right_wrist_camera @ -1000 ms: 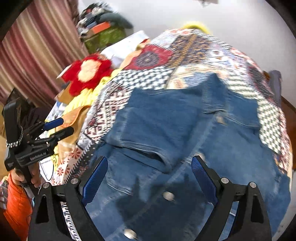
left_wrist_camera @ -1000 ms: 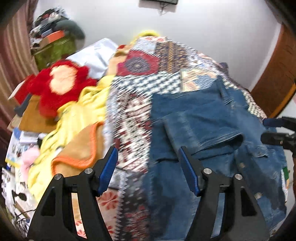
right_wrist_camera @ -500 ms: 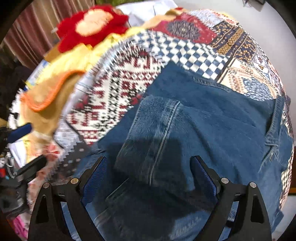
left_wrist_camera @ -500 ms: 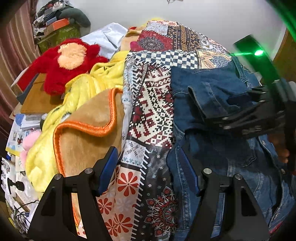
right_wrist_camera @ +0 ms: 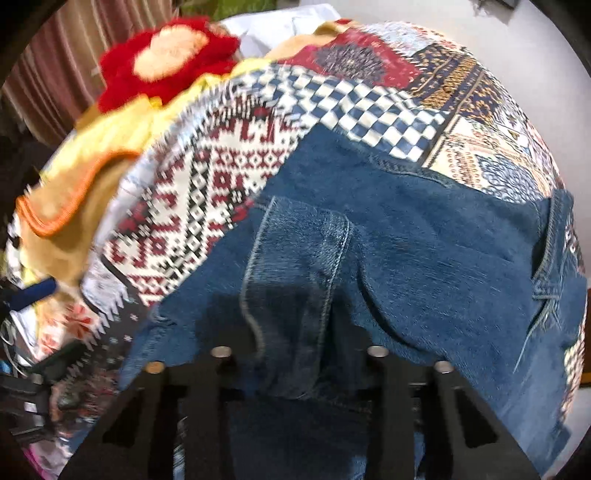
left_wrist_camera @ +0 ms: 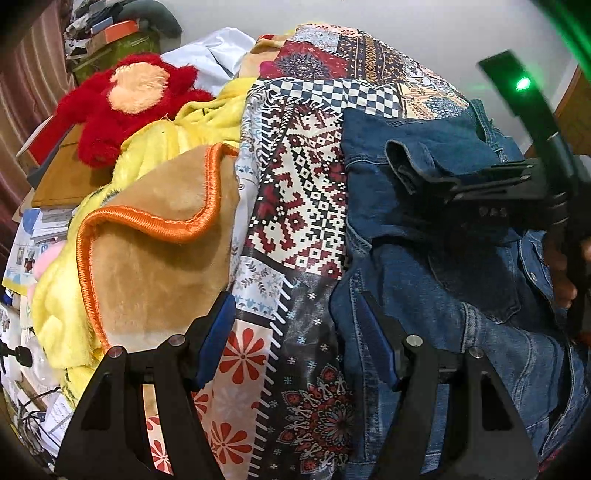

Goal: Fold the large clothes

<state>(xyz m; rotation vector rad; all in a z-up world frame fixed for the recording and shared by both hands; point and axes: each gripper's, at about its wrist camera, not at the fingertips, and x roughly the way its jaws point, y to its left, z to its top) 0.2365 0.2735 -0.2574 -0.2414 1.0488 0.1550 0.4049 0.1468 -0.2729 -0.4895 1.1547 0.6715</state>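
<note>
The right claw (right_wrist_camera: 295, 373) is closing on a jacket (right_wrist_camera: 406, 258) sleeve cuff that hides its fingertips. The left claw (left_wrist_camera: 295, 343) hangs open over the jacket's edge, gripping nothing. The denim jacket lies on a patchwork bedspread (left_wrist_camera: 295, 206). Beyond: blanket (left_wrist_camera: 155, 251), red plush (left_wrist_camera: 122, 107), white wall (left_wrist_camera: 406, 22).

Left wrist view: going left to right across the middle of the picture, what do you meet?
Yellow fleece blanket → tan blanket with orange trim → patchwork bedspread → denim jacket → right hand-held gripper, its jaws closing on a fold of the jacket.
</note>
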